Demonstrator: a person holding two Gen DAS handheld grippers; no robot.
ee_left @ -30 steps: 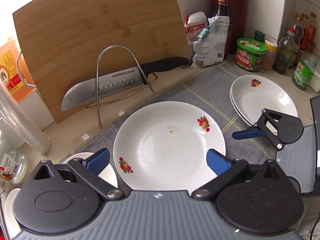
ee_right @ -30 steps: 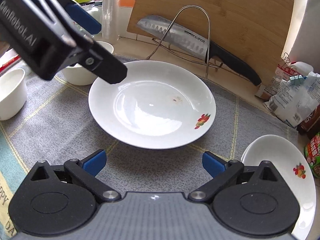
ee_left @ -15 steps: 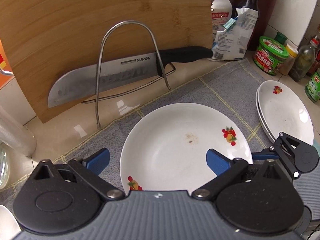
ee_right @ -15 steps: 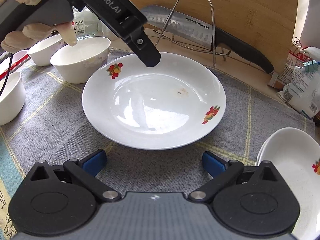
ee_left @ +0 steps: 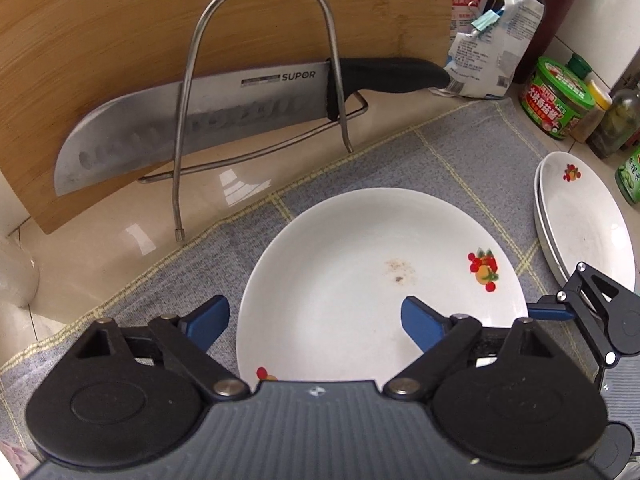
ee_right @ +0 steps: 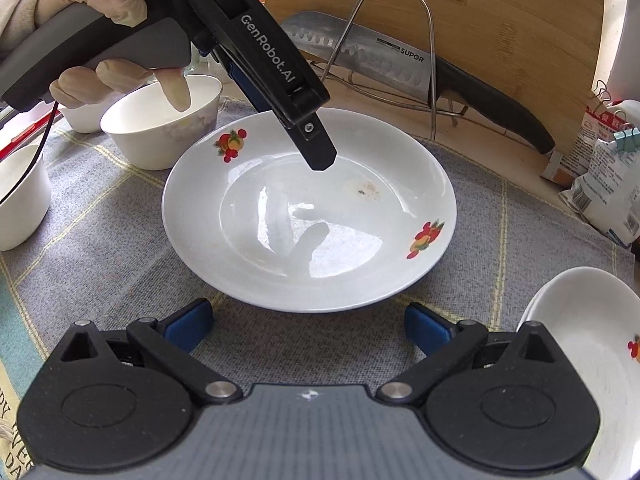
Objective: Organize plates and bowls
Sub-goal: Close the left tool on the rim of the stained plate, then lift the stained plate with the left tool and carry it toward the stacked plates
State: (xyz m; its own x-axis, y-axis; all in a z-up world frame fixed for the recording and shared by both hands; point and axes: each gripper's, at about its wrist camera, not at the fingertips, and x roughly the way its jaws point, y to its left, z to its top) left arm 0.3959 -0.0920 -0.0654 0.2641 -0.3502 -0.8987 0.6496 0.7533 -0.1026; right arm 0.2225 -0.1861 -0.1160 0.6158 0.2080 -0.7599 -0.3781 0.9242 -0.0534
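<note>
Straddling the near-left rim of the loose plate (ee_left: 360, 272), the left gripper (ee_left: 316, 320) is seen with one blue pad outside the rim, over the grey mat (ee_left: 460, 152), and the other over the plate's well. Its jaws are closing, with the rim between them; no pad is yet seen pressing on it. From the right wrist view the same gripper (ee_right: 316, 152) is pitched steeply down from the gloved hand (ee_right: 108, 40), its one visible fingertip hanging just above the glaze. The steep angle is judged to be chosen so that one finger can be slipped under the lip and the other laid inside.

The plate lies flat in the middle of the mat, a small brown speck in its well, apart from everything else. A stack of like plates (ee_left: 584, 216) sits to the right at the mat's edge; this is judged the likely destination, since matching fruit prints are carried.

The right gripper (ee_right: 308, 328) is held spread and empty, low over the mat just short of the plate's near edge, possibly in reserve for steadying.

White bowls (ee_right: 160, 120) are grouped at the left, touching or nearly so. A knife (ee_left: 200, 116) rests in a wire rack (ee_left: 260, 60) against the cutting board (ee_left: 120, 20), behind the mat and clear of the work.

Risk noted: a shallow pinch on a slick rim may slip when lifted.
</note>
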